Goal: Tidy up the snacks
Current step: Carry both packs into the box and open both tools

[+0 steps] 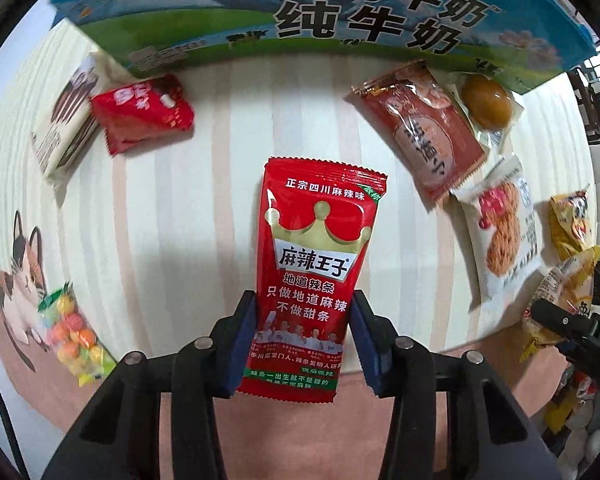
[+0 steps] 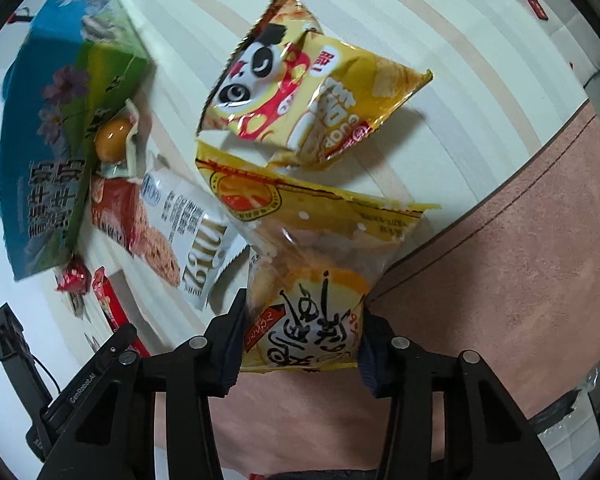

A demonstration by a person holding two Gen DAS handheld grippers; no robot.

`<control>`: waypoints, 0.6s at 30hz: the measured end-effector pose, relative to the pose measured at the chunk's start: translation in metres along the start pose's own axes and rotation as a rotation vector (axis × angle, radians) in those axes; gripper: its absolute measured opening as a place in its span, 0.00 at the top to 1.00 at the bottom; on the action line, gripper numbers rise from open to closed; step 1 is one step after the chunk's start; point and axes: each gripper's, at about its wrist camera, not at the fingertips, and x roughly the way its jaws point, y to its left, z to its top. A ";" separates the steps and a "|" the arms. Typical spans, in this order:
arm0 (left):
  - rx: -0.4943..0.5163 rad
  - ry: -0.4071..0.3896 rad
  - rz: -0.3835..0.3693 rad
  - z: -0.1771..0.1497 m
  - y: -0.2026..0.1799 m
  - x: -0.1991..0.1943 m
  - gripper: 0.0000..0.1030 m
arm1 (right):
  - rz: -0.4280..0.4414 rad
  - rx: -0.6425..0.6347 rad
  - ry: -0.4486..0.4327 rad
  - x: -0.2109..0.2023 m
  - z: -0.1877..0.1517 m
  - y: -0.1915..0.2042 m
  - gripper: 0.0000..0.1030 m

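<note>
Already a red spicy-strip packet (image 1: pixel 316 276) is pinched near its lower end by the left gripper (image 1: pixel 304 344), above the striped table (image 1: pixel 228 152); a yellow bread packet (image 2: pixel 312 280) is clamped in the right gripper (image 2: pixel 300 344). Slippery film could be lost mid-carry.

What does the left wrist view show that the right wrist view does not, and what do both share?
Left only: the left gripper shut on the red spicy strip packet, and a bag of coloured candies. Right only: the right gripper shut on the yellow bread packet, in full, and the panda chip bag's face. Both: milk carton box, brown egg packet, cookie packet.
</note>
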 end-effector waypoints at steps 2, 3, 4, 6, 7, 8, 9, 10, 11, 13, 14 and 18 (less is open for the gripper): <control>-0.002 -0.007 -0.006 -0.005 0.002 -0.006 0.58 | 0.000 -0.021 -0.010 -0.004 -0.007 0.002 0.52; -0.003 -0.011 -0.010 -0.009 -0.001 -0.007 0.58 | 0.009 -0.035 -0.011 -0.008 -0.011 0.004 0.52; -0.004 -0.014 -0.017 -0.008 0.000 -0.010 0.58 | 0.017 -0.041 -0.013 -0.010 -0.014 0.009 0.53; -0.010 -0.020 -0.044 -0.017 -0.004 -0.016 0.58 | 0.035 -0.068 -0.017 -0.020 -0.020 0.017 0.53; -0.012 -0.026 -0.057 -0.017 -0.004 -0.021 0.58 | 0.045 -0.086 -0.021 -0.026 -0.023 0.023 0.53; -0.013 -0.034 -0.069 -0.019 -0.002 -0.031 0.58 | 0.059 -0.110 -0.030 -0.035 -0.026 0.031 0.53; -0.015 -0.047 -0.089 -0.019 -0.002 -0.041 0.58 | 0.067 -0.126 -0.036 -0.041 -0.027 0.037 0.53; -0.020 -0.058 -0.105 -0.017 0.001 -0.052 0.58 | 0.080 -0.146 -0.041 -0.049 -0.028 0.043 0.53; -0.025 -0.074 -0.126 -0.015 0.001 -0.064 0.58 | 0.100 -0.169 -0.050 -0.059 -0.029 0.054 0.53; -0.032 -0.103 -0.156 -0.011 0.003 -0.086 0.58 | 0.125 -0.210 -0.068 -0.077 -0.028 0.071 0.53; -0.038 -0.124 -0.173 -0.008 0.004 -0.101 0.58 | 0.144 -0.237 -0.083 -0.089 -0.026 0.083 0.53; -0.045 -0.213 -0.226 0.020 0.008 -0.160 0.58 | 0.205 -0.327 -0.126 -0.128 -0.011 0.133 0.53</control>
